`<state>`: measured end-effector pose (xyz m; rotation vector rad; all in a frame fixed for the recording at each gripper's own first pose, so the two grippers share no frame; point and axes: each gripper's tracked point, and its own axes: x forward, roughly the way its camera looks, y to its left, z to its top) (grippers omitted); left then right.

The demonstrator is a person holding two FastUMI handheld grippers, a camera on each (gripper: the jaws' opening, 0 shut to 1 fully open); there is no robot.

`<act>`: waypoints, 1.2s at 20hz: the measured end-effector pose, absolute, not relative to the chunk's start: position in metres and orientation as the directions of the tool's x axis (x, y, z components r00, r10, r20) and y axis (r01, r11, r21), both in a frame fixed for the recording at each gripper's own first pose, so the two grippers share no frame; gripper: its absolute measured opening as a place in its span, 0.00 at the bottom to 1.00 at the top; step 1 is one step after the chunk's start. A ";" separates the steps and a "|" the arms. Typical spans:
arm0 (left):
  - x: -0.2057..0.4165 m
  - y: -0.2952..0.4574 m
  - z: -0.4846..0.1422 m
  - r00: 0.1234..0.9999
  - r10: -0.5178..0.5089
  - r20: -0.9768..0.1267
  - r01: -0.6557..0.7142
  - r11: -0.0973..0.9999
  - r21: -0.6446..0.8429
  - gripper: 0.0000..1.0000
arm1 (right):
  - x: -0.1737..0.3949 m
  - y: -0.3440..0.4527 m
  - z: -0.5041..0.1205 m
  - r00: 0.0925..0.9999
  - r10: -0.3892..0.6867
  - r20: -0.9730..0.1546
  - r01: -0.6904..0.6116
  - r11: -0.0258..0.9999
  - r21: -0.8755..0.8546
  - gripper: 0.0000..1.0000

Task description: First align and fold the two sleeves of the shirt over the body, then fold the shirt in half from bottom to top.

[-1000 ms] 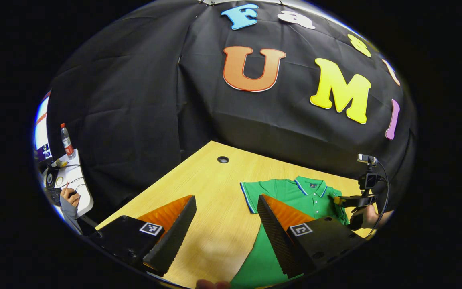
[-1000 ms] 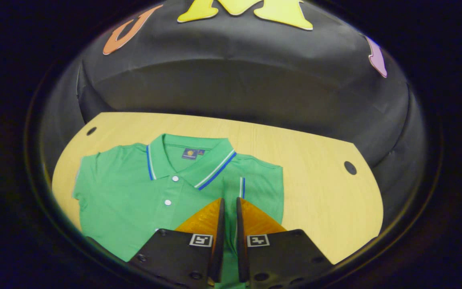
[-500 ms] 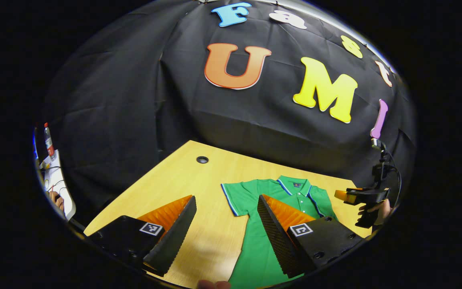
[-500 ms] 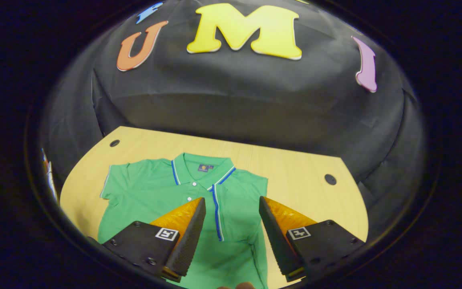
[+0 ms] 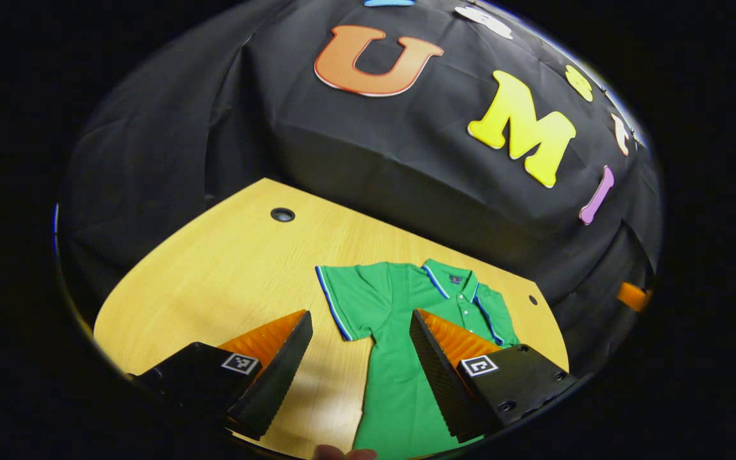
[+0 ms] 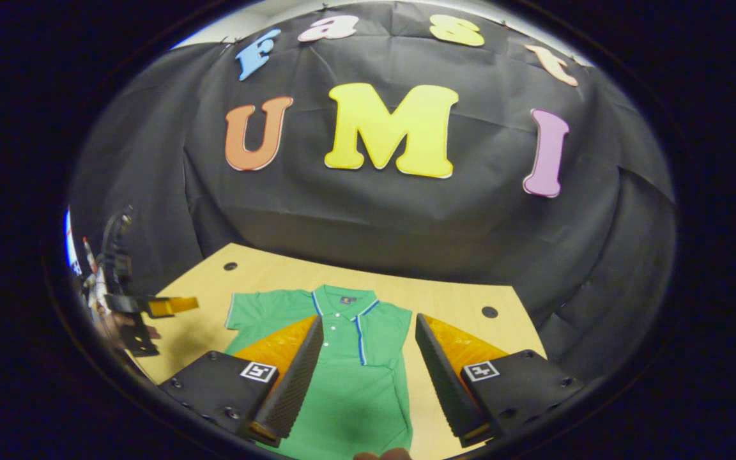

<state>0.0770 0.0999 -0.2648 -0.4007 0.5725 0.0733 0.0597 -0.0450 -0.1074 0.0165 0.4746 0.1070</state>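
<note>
On the wooden table (image 6: 457,300) lies the green shirt (image 6: 349,377), one sleeve folded in; left gripper (image 5: 360,332) and right gripper (image 6: 368,338) both hover with jaws spread wide, holding nothing.

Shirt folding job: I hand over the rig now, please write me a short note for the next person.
Left claw: open, holds nothing, above the table.
Right claw: open, holds nothing, above the shirt.
Shirt: flat on the table, collar toward the wall.
Done: right sleeve is folded over the body.
Left: left sleeve lies spread out; fold it over the body, then fold the shirt in half from bottom to top.
</note>
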 end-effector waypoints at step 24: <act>0.150 0.107 -0.363 0.801 0.103 -0.590 -0.272 0.940 -0.206 0.34 | 0.042 -0.098 -0.159 0.810 0.084 -0.580 0.107 0.952 0.287 0.92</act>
